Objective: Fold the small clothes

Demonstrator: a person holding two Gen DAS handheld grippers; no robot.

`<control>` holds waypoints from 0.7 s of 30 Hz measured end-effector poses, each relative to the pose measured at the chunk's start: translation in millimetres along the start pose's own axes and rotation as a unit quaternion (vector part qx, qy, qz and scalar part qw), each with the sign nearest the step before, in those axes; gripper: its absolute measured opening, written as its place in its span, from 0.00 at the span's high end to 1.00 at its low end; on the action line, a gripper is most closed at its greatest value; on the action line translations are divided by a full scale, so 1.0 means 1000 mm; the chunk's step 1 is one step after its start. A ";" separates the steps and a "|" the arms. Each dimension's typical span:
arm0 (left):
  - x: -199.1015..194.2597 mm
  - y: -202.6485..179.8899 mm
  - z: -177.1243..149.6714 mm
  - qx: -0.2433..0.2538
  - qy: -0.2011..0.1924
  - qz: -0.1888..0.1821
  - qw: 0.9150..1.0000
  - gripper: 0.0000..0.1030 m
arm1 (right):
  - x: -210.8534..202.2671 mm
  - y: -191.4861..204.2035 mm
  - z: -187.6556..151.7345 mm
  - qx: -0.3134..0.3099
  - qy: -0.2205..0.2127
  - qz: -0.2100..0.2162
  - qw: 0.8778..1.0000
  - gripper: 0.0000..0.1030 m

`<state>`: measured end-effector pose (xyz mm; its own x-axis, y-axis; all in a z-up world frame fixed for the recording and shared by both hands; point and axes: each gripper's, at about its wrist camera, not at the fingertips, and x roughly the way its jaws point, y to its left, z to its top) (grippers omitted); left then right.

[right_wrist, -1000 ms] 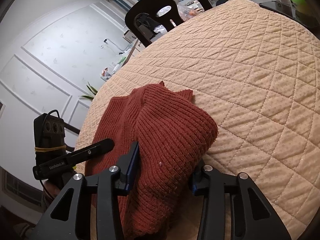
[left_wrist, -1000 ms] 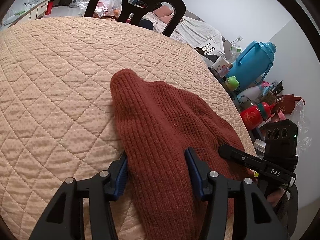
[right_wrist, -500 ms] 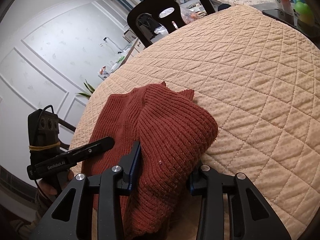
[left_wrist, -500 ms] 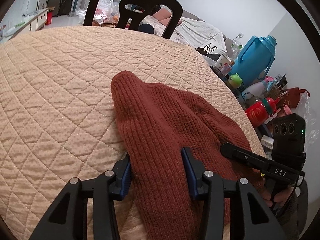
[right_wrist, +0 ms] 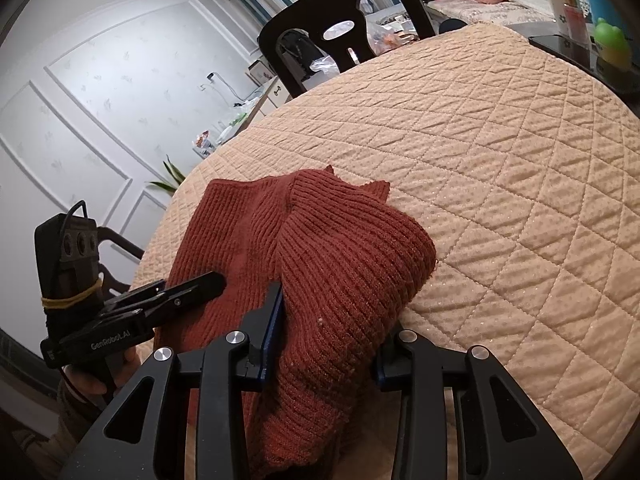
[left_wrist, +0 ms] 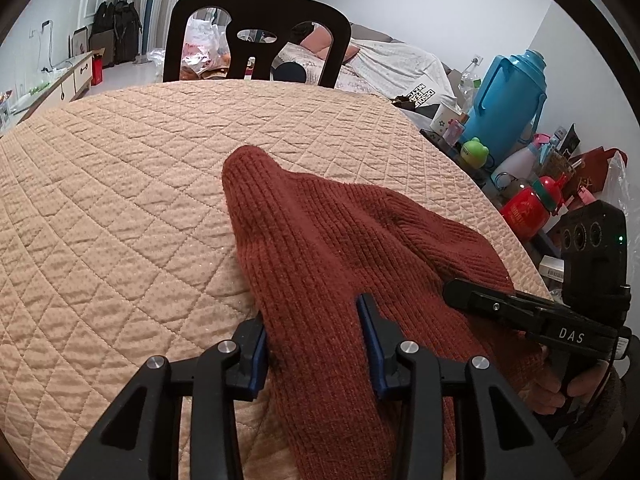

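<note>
The left gripper (left_wrist: 316, 344) has its jaws spread around a thick bunch of the rust-red sweater (left_wrist: 340, 248), the blue pads against the knit on either side; whether they actually squeeze it cannot be told. To its right the right gripper (right_wrist: 328, 344) stands the same way, jaws apart with a raised fold of the sweater filling the gap and draping down between the fingers. The sweater lies bunched in front of both tools on the quilted tan cover (left_wrist: 120, 200), one rounded end reaching away from the left gripper. Beyond the cover's far edge stands a black chair (left_wrist: 256, 32). Off to the right of the left gripper are a blue jug (left_wrist: 504, 100) and a red bottle (left_wrist: 528, 212).
</note>
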<state>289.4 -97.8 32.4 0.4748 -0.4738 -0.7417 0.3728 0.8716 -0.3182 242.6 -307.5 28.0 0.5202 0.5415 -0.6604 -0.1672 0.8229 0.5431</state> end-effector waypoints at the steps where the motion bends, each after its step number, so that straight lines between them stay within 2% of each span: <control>1: 0.000 0.000 0.000 0.001 0.000 0.001 1.000 0.60 | 0.000 0.001 0.000 -0.003 -0.001 -0.003 1.000 0.65; 11: -0.003 -0.004 -0.002 0.009 -0.005 0.009 1.000 0.61 | -0.003 0.007 -0.001 -0.029 -0.010 -0.024 0.999 0.67; 14: -0.004 -0.004 -0.002 0.009 -0.007 0.009 1.000 0.65 | -0.006 0.011 -0.002 -0.035 -0.015 -0.030 0.999 0.70; 18: -0.014 -0.005 0.000 0.010 -0.014 0.009 1.000 0.67 | -0.012 0.028 -0.004 -0.052 -0.026 -0.037 0.998 0.74; 21: -0.026 0.000 0.001 0.004 -0.025 0.012 1.000 0.67 | -0.015 0.043 -0.002 -0.065 -0.032 -0.025 0.997 0.74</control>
<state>277.7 -85.3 52.4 0.5218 -0.4593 -0.7188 0.3668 0.8816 -0.2970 226.1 -279.6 60.5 0.5819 0.4905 -0.6486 -0.2441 0.8662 0.4361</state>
